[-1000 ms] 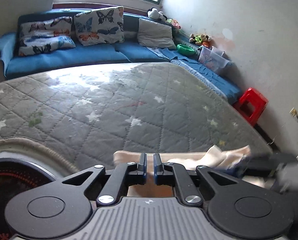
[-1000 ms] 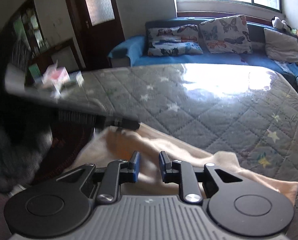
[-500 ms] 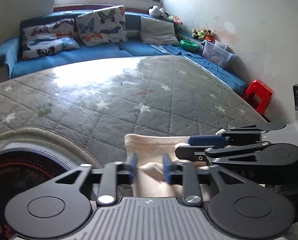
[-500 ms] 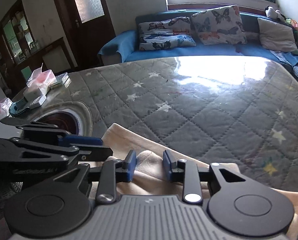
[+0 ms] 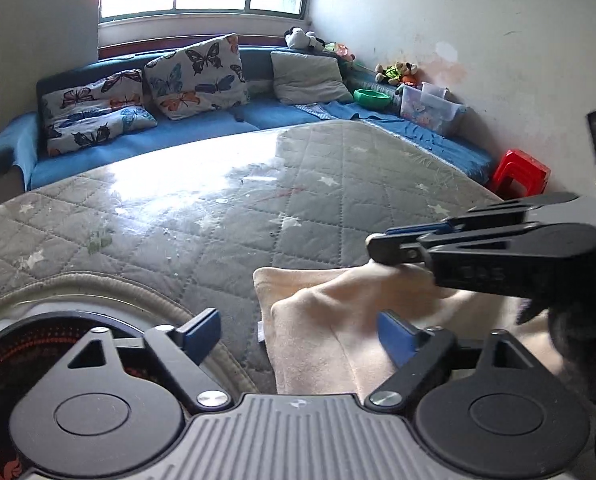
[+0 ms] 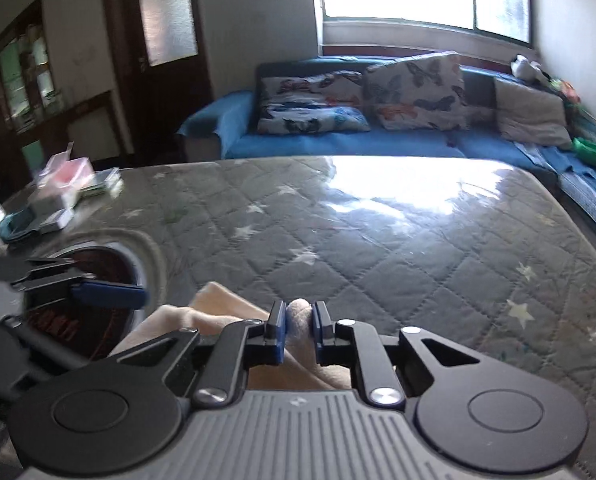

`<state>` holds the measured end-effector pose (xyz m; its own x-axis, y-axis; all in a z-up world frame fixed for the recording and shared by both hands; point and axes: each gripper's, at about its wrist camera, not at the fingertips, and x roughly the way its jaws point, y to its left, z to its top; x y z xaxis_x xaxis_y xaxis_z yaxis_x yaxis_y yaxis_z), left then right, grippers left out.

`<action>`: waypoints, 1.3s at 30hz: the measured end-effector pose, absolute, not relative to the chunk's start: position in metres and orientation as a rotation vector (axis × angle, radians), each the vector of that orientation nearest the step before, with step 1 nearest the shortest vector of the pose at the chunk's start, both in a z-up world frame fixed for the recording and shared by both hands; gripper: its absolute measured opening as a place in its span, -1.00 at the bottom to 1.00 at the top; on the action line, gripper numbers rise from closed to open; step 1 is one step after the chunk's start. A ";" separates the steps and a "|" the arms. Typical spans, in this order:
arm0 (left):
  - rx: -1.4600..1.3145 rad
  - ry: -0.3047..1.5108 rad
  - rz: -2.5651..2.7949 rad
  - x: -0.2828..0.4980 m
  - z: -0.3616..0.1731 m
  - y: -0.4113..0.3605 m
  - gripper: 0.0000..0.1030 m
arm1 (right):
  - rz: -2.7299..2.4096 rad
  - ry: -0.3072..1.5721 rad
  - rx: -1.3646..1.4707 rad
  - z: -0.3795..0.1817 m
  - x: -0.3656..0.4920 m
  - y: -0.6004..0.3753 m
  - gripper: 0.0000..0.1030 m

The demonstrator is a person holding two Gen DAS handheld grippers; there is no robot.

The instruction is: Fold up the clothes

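Note:
A cream cloth [image 5: 338,320] lies bunched at the near edge of the grey quilted mattress [image 5: 218,216]. My left gripper [image 5: 298,334] stands wide open just above the cloth, with nothing between its blue pads. My right gripper [image 6: 297,330] is shut on a raised fold of the same cream cloth [image 6: 298,320], lifted a little off the mattress [image 6: 378,240]. In the left wrist view the right gripper [image 5: 382,248] comes in from the right, over the cloth. The left gripper's blue pad [image 6: 110,295] shows at the left of the right wrist view.
A round dark opening with a beige rim [image 5: 38,320] sits in the mattress to the left of the cloth. A blue sofa [image 5: 218,120] with butterfly cushions runs along the far side. A red stool [image 5: 520,172] stands by the right wall. Small boxes [image 6: 58,192] lie at the mattress's far left.
My left gripper has opened wide and let the cloth go. My right gripper has shut on a fold of the cloth and raised it.

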<state>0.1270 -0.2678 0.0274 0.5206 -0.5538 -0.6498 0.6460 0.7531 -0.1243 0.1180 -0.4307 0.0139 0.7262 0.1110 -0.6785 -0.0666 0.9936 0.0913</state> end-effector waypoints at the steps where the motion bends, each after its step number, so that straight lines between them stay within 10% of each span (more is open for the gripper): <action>1: 0.141 0.725 -0.722 0.127 0.027 -0.268 0.84 | 0.090 0.748 0.062 0.014 0.119 -0.431 -0.76; 39: 0.159 0.791 -0.508 0.123 0.026 -0.261 1.00 | 0.112 0.741 -0.020 0.028 0.060 -0.421 -0.60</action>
<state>0.1227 -0.2605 0.0261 0.5905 -0.3761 -0.7141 0.4924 0.8689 -0.0505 0.0596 -0.4207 0.0284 0.7318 0.0951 -0.6749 -0.1092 0.9938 0.0216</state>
